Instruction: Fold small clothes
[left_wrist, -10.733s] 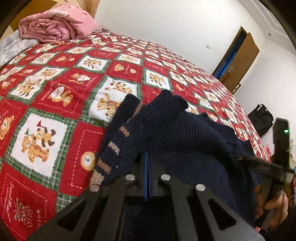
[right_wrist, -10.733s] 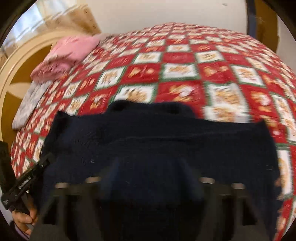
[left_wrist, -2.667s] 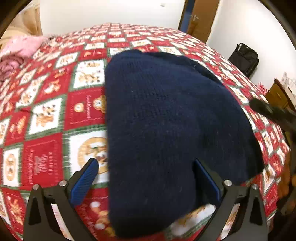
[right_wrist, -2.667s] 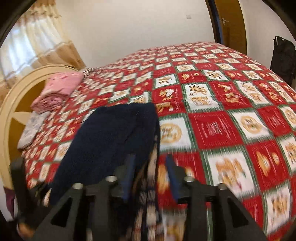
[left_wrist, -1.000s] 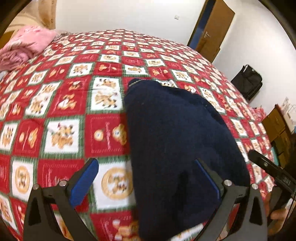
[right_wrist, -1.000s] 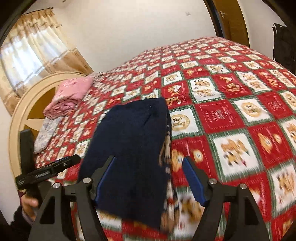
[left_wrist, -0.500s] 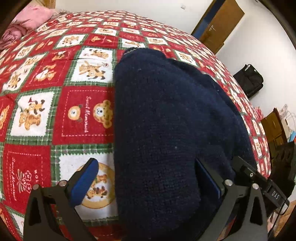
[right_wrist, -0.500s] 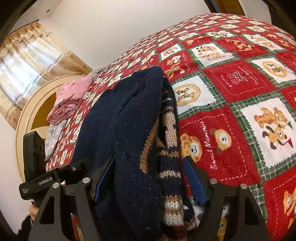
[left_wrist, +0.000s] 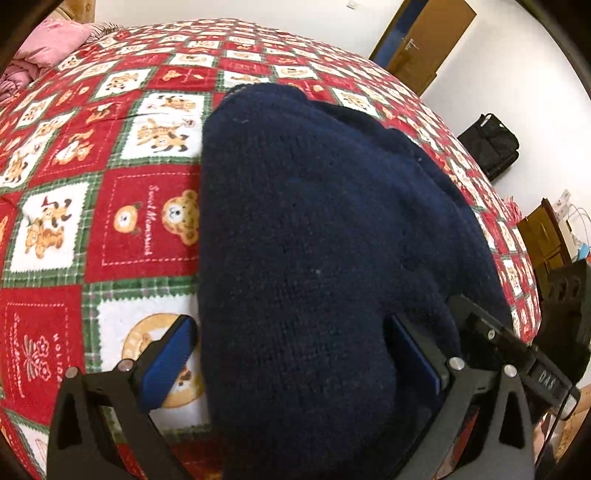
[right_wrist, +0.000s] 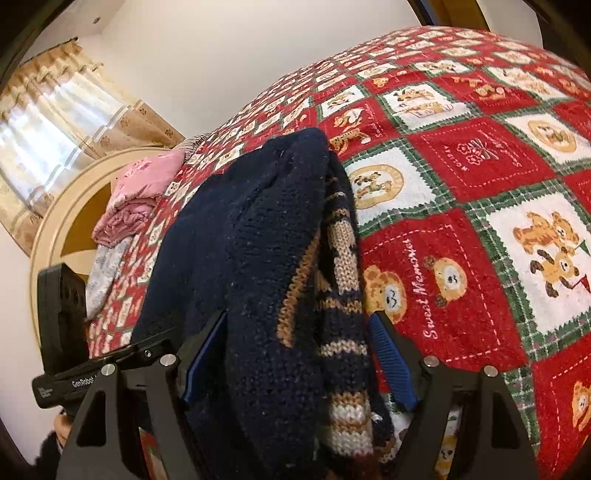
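A navy knitted sweater (left_wrist: 314, 229) lies folded lengthwise on the red patchwork bedspread (left_wrist: 140, 221). In the right wrist view the sweater (right_wrist: 240, 258) shows its tan-striped sleeve (right_wrist: 340, 314) tucked along the right edge. My left gripper (left_wrist: 291, 354) is open, its blue pads straddling the sweater's near end. My right gripper (right_wrist: 295, 354) is open too, its pads on either side of the near end and the striped sleeve. Each gripper shows in the other's view: the right gripper's body (left_wrist: 517, 362) and the left gripper's body (right_wrist: 74, 350).
Folded pink bedding (right_wrist: 140, 192) lies by the cream headboard (right_wrist: 55, 229), also seen in the left wrist view (left_wrist: 48, 40). A brown door (left_wrist: 424, 40), a black bag (left_wrist: 491, 144) and a wooden cabinet (left_wrist: 546, 236) stand past the bed's far side.
Both grippers have come down and closer to the near end of the folded sweater, staying open. The sweater lies still.
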